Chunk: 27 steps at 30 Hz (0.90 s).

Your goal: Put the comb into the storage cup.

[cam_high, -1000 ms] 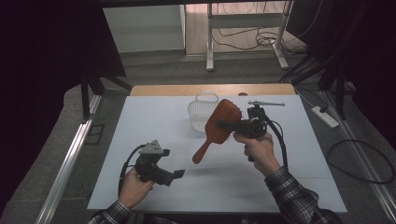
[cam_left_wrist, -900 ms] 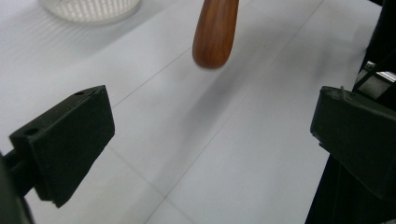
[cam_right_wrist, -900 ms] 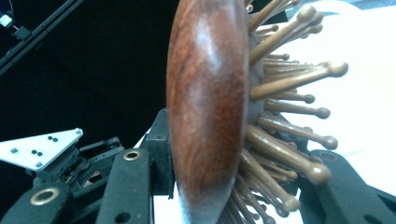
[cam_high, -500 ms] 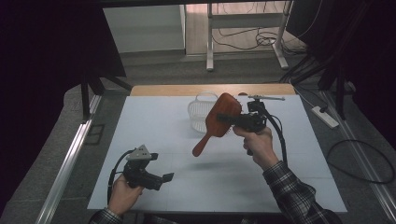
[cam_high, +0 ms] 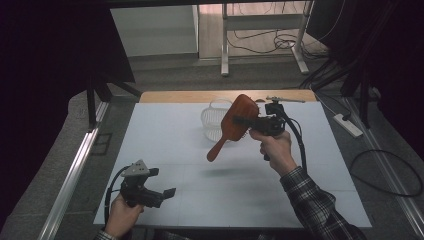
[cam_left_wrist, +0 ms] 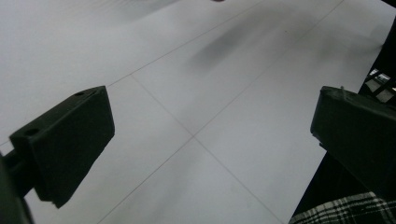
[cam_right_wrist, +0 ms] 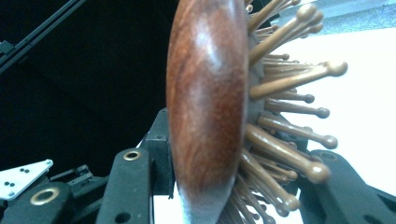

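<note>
While held clear of the table, the wooden hairbrush [cam_high: 235, 124] sits in the right gripper [cam_high: 248, 121], whose jaws are clamped across the paddle head: one jaw against the smooth reddish-brown back, the other on the bristle side. In the right gripper view the hairbrush [cam_right_wrist: 208, 102] is seen edge-on, polished back to the left, ball-tipped wooden pins fanning out to the right. In the high view the brush is tilted, head up and toward the far side, handle slanting down toward the near left; its shadow lies on the white sheet below. The head overlaps a white wire basket [cam_high: 214, 118] standing behind it near the far edge of the table [cam_high: 165, 130]; contact between brush and basket cannot be told. The right hand [cam_high: 274, 149] grips the tool from below, a plaid sleeve [cam_high: 320, 207] runs to the bottom edge, and a black cable loops from the gripper.

The left gripper [cam_high: 163, 195] is well apart from the brush, low at the near left corner of the table, held in the left hand [cam_high: 121, 215], grey three-cornered plate on top. In the left gripper view the left gripper [cam_left_wrist: 210, 135] has its jaws wide apart with nothing between them, bare white surface with thin seam lines beneath.

Beyond the table: a strip of wooden tabletop, grey floor, metal frame legs, loose cables and a power strip [cam_high: 348, 125] on the floor at right.
</note>
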Available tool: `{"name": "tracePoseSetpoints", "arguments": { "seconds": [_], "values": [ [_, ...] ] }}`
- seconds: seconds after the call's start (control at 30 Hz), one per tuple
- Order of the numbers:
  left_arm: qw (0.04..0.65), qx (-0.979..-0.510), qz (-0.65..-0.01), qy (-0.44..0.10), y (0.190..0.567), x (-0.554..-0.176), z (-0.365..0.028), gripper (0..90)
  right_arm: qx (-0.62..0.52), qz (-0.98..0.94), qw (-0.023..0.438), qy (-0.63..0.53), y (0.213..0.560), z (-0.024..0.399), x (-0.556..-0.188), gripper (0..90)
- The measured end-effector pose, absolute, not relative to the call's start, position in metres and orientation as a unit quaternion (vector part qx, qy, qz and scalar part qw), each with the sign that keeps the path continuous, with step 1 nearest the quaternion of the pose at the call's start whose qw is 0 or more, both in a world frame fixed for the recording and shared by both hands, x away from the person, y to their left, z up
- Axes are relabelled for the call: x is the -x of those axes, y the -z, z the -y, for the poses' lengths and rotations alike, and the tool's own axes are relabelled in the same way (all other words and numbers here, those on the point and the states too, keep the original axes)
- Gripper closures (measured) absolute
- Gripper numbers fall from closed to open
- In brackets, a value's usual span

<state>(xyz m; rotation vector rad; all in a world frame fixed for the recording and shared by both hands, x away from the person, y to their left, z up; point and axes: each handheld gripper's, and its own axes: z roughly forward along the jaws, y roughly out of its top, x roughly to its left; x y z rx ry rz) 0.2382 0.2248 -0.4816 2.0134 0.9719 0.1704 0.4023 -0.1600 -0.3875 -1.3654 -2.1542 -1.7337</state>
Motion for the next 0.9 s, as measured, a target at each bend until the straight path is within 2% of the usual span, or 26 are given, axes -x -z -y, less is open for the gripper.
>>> {"name": "tracePoseSetpoints", "arguments": {
  "seconds": [0.9],
  "values": [
    [0.425,-0.801,-0.411,-0.090,0.483,-0.218,-0.246,0.0,0.452,0.689,0.012,0.567,0.374,0.155,-0.425,53.4]
  ]
}}
